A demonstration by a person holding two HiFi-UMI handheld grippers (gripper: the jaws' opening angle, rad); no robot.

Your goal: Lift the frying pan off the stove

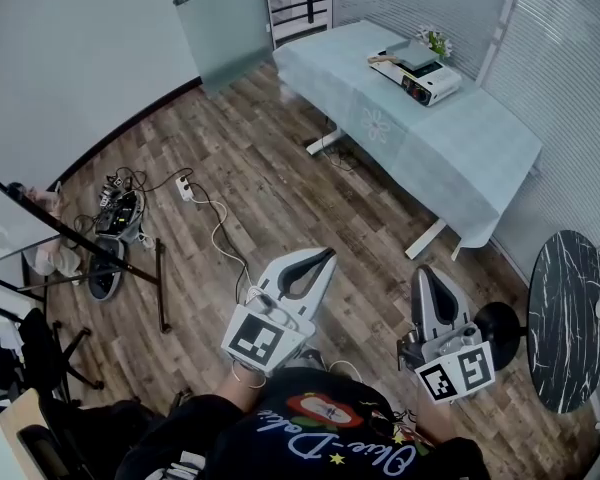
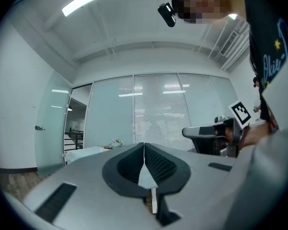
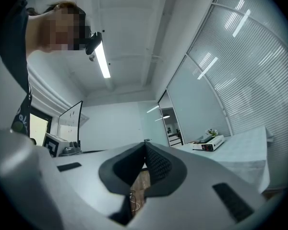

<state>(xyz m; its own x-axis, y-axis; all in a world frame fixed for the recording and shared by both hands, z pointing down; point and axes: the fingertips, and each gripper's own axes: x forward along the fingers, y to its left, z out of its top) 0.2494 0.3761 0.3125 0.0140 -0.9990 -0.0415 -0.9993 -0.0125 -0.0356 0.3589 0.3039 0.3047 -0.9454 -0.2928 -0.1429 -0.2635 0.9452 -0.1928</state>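
With the left gripper [image 1: 325, 259] and right gripper [image 1: 426, 273] both pressed together, empty and well apart from the stove [image 1: 417, 76], the person could have tripped on the floor cables [image 1: 218, 230] while walking over.

I am finding hardly any print that I can read here. My dark shirt [image 1: 325, 448] is showing pale cursive lettering, upside down in the head view and too looped for me to spell out with certainty. The cube on my left gripper [image 1: 325, 256] and the cube on my right gripper [image 1: 426, 272] are each showing black-and-white square coded markers, patterns rather than letters.
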